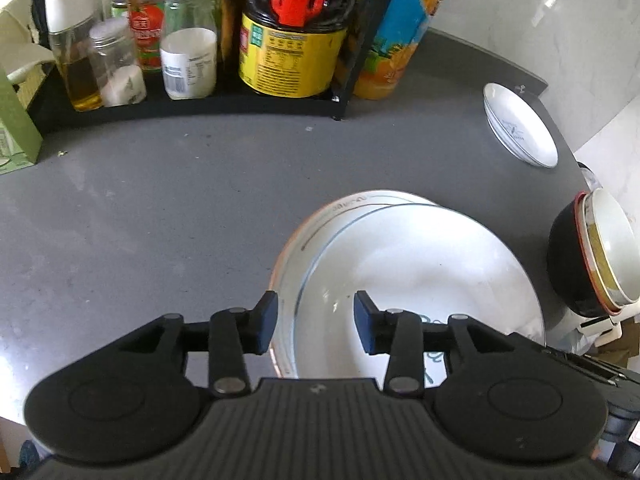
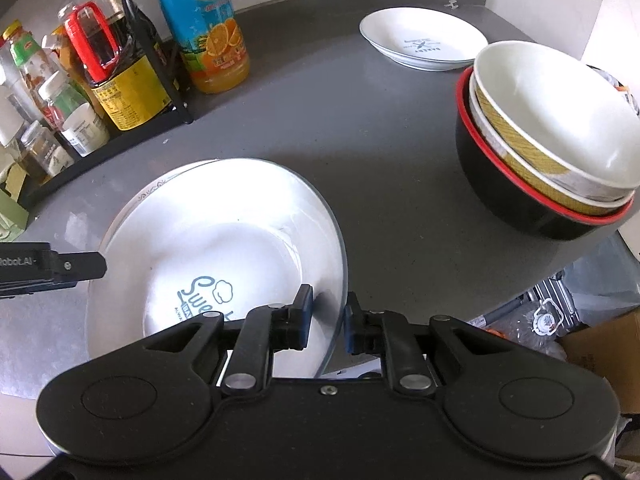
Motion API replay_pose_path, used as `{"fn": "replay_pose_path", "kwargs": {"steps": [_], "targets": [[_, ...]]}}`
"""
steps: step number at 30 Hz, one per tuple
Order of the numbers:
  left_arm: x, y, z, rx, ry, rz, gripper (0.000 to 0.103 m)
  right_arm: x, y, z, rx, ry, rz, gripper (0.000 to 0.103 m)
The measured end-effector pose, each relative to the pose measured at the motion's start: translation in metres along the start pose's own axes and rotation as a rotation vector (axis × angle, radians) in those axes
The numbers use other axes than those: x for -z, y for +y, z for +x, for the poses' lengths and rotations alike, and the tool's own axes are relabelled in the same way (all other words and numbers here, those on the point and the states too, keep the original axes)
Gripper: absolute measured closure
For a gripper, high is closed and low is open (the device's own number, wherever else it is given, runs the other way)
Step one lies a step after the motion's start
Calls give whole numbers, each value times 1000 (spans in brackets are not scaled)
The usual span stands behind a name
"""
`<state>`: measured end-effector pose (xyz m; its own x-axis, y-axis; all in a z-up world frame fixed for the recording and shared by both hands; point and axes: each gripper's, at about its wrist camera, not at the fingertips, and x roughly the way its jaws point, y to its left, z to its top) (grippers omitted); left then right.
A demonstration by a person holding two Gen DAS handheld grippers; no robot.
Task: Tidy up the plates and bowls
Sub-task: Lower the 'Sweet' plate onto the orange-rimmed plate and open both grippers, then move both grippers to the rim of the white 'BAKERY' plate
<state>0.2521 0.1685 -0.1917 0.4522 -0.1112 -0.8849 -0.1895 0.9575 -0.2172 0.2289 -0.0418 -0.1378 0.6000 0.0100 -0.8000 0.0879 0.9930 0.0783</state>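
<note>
The grey countertop (image 2: pixel 360 128) carries a stack of white plates (image 2: pixel 224 216) just ahead of the right gripper's jaws, the top plate's rim lying between them. Well ahead sits a small white dish (image 2: pixel 424 38), and ahead to the right stands a black bowl (image 2: pixel 504 192) with bowls nested inside. Ahead to the left are an orange juice bottle (image 2: pixel 208 28) and a black condiment rack (image 2: pixel 132 128).

The big plate (image 2: pixel 224 216) sits on the counter (image 2: pixel 360 128). Right of it is a stack of bowls (image 2: pixel 552 140). Behind it are a small plate (image 2: pixel 420 36) and a rack of bottles (image 2: pixel 100 92).
</note>
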Motion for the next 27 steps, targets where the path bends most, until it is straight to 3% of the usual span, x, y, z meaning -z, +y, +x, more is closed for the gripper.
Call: {"fn": "replay_pose_path", "kwargs": {"steps": [14,22,27], "targets": [[15,19,7,-56,38,-34,63,-3,14,17,18,-12,-61,82],[17,22,6,-42,45,-43,63,-2,21,18,48,-16,-78,79],[15,15,2,-34,38,-22,62,-3,14,3,10,-39,-47,75]]}}
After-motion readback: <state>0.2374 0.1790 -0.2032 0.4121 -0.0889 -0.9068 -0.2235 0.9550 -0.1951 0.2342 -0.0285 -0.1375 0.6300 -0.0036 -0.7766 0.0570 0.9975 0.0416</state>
